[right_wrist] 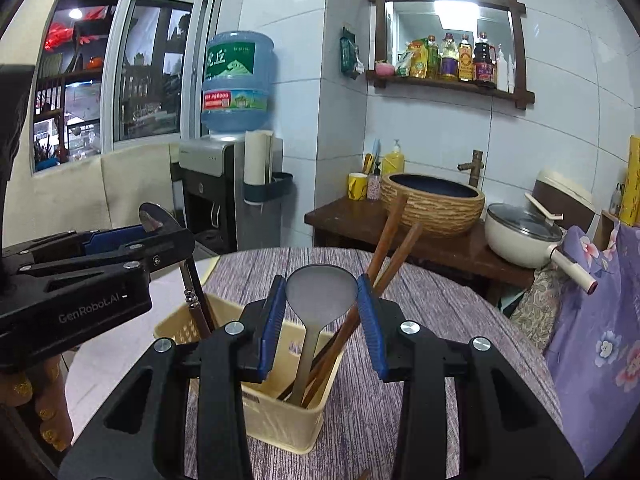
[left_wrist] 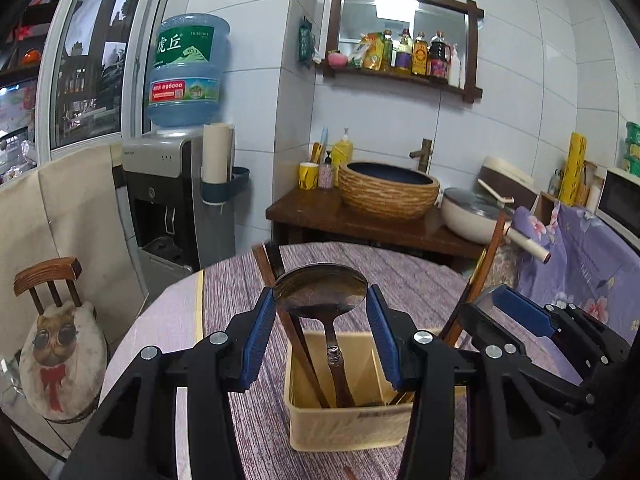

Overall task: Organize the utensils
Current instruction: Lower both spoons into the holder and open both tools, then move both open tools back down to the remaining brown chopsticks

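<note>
Both utensils stand bowl-up in the cream plastic slotted basket [right_wrist: 276, 412] on the purple table: the left gripper [left_wrist: 320, 312] clenches a dark steel spoon [left_wrist: 320, 288], the right gripper [right_wrist: 322, 304] a grey ladle [right_wrist: 322, 290], so the placing step likely needs only release and withdrawal

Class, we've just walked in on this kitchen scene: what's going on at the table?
A person is sorting utensils with two handheld grippers. The left gripper has its jaws closed on the bowl of a dark metal spoon; the right gripper grips a grey spoon likewise. Both spoons stand handle-down in a yellow basket alongside wooden chopsticks.
</note>
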A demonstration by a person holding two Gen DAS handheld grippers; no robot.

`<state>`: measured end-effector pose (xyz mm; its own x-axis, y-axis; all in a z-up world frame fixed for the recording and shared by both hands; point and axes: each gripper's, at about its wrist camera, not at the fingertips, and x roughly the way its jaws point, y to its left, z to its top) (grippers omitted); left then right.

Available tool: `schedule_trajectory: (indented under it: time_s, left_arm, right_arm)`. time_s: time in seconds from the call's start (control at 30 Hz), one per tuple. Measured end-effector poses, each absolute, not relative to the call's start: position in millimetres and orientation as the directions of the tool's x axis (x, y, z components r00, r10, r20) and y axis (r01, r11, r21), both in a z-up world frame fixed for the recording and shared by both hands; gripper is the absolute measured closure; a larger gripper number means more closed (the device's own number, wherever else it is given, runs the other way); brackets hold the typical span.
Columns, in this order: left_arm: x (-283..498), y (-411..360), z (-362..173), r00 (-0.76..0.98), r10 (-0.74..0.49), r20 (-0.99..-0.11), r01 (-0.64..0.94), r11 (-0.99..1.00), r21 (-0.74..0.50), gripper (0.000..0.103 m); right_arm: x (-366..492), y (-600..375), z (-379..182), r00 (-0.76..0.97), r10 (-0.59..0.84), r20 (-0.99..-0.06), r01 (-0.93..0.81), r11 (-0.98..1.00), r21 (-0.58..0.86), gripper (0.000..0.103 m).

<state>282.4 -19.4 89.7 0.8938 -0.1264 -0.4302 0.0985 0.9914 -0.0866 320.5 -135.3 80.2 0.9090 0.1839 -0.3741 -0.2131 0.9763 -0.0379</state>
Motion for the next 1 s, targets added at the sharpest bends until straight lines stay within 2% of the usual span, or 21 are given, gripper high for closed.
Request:
schedule_trajectory:
  time_s: [0.23, 0.4, 0.5, 0.57, 0.67, 0.77, 0.83, 0.9, 1.0]
  left_arm:
    - [283, -20, 67, 0.87, -0.138, -0.473, 0.108, 0.99, -0.091, 0.056]
    - [282, -20, 57, 0.857, -0.148, -0.493, 0.116, 0.989, -0.095, 0.056]
    - [276, -15, 61, 0.866, -0.156, -0.476, 0.115, 0.987, -0.115, 0.056]
    - [269, -14, 66, 0.874, -0.159, -0.459, 0.121, 0.986, -0.113, 0.053]
    - [250, -10, 75, 0.896, -0.152, -0.418, 0.118, 0.987, -0.107, 0.041]
    - [233, -7, 76, 0.906, -0.143, -0.4, 0.108, 0.988, -0.107, 0.036]
    - [222, -5, 71, 0.904, -0.134, -0.406, 0.098, 0.989, -0.109, 0.031]
    - [214, -3, 62, 0.896, -0.133, -0.425, 0.093, 0.989, -0.114, 0.029]
    - [206, -2, 43, 0.871, -0.134, -0.472, 0.084, 0.988, -0.127, 0.027]
  right_arm:
    - [322, -140, 55, 0.888, 0.19, -0.42, -0.215, 0.976, -0.014, 0.066]
    - [319, -142, 49, 0.892, 0.191, -0.41, -0.216, 0.976, -0.015, 0.066]
    - [315, -146, 48, 0.891, 0.205, -0.404, -0.223, 0.975, 0.002, 0.064]
    - [310, -149, 50, 0.898, 0.203, -0.392, -0.219, 0.976, 0.002, 0.056]
    - [297, -156, 52, 0.907, 0.199, -0.372, -0.208, 0.978, 0.016, 0.048]
    - [281, -165, 53, 0.907, 0.203, -0.369, -0.203, 0.978, 0.039, 0.045]
    - [271, -169, 50, 0.901, 0.205, -0.383, -0.202, 0.978, 0.049, 0.043]
    - [262, -173, 43, 0.89, 0.205, -0.407, -0.196, 0.978, 0.065, 0.032]
    - [251, -177, 30, 0.871, 0.189, -0.453, -0.181, 0.981, 0.062, 0.03]
